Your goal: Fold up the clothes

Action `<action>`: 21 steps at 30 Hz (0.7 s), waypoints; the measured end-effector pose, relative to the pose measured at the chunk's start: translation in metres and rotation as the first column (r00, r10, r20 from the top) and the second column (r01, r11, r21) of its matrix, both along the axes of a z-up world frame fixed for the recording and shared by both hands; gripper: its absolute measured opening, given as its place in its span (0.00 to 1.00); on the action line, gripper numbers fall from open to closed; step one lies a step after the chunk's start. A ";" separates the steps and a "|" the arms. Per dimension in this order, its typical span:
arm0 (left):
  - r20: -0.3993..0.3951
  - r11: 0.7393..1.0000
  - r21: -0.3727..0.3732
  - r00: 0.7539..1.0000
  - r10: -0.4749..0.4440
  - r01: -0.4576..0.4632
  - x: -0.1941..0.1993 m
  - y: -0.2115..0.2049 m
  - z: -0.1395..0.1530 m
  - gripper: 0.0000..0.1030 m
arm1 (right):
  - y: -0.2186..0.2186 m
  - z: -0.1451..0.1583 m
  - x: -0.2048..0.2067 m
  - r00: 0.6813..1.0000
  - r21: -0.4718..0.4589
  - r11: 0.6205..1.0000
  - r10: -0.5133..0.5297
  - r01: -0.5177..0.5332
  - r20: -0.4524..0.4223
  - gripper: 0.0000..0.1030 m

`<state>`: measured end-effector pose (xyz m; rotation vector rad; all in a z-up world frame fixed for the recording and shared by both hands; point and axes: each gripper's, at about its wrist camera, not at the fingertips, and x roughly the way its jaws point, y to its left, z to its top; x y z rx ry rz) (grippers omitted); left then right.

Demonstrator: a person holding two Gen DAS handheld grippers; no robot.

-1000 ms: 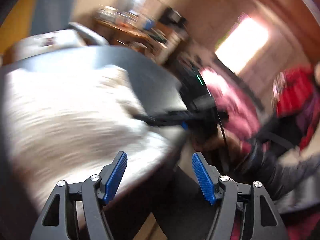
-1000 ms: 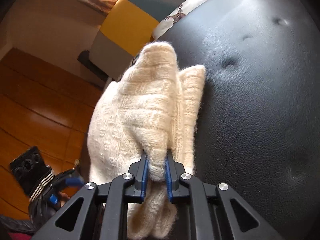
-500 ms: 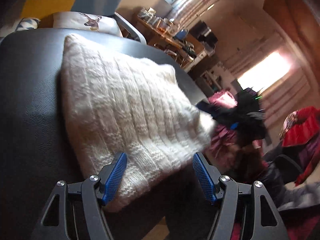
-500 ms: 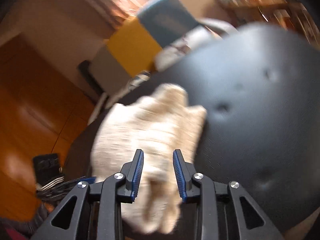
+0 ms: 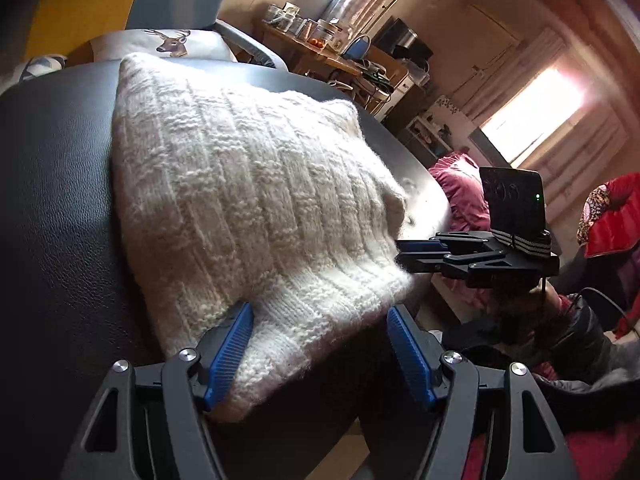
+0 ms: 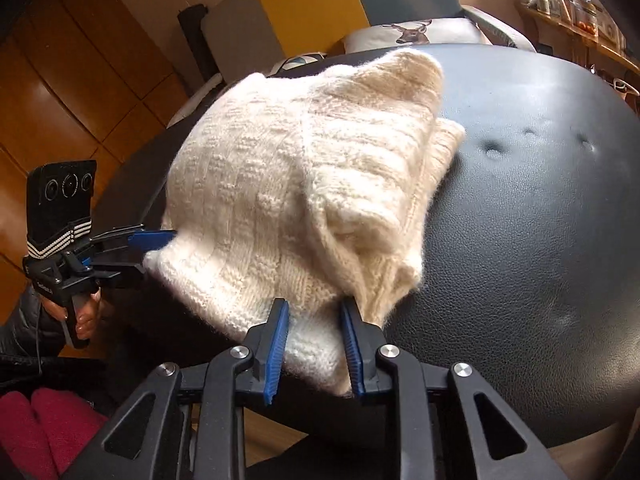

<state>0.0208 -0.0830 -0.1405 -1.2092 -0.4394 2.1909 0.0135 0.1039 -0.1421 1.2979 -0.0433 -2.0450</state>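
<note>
Sweater [image 5: 256, 216]: 1, cream knit, folded on 1 black cushion [image 6: 540, 220]; 2 grippers, left gripper [image 5: 320, 354] & right gripper [image 6: 314, 344], both released.

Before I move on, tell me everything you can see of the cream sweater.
The cream sweater is a chunky, fuzzy knit with ribbed bands, folded into a thick bundle on the black padded seat. A ribbed hem edge overhangs the seat's near rim. Both claws are open: the right claw straddles that hem, the left claw sits at its other corner.
</note>
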 end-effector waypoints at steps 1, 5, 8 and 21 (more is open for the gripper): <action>0.003 1.000 0.023 1.000 0.008 -0.008 -0.002 -0.003 0.004 0.68 | 0.008 -0.004 0.005 1.000 -0.014 1.000 -0.005 0.005 0.005 0.25; -0.013 0.990 0.127 0.998 0.061 -0.059 -0.008 -0.020 0.022 0.68 | 0.015 -0.002 0.002 0.999 -0.063 0.998 -0.023 0.025 0.031 0.27; -0.054 0.986 0.132 0.992 0.114 -0.106 -0.015 -0.032 0.041 0.69 | 0.022 0.012 0.000 0.999 -0.085 0.996 -0.028 0.030 0.027 0.27; -0.162 0.985 0.044 0.972 0.171 -0.166 -0.091 -0.041 0.072 0.73 | -0.029 0.068 -0.088 0.977 -0.047 0.994 -0.107 0.100 -0.186 0.29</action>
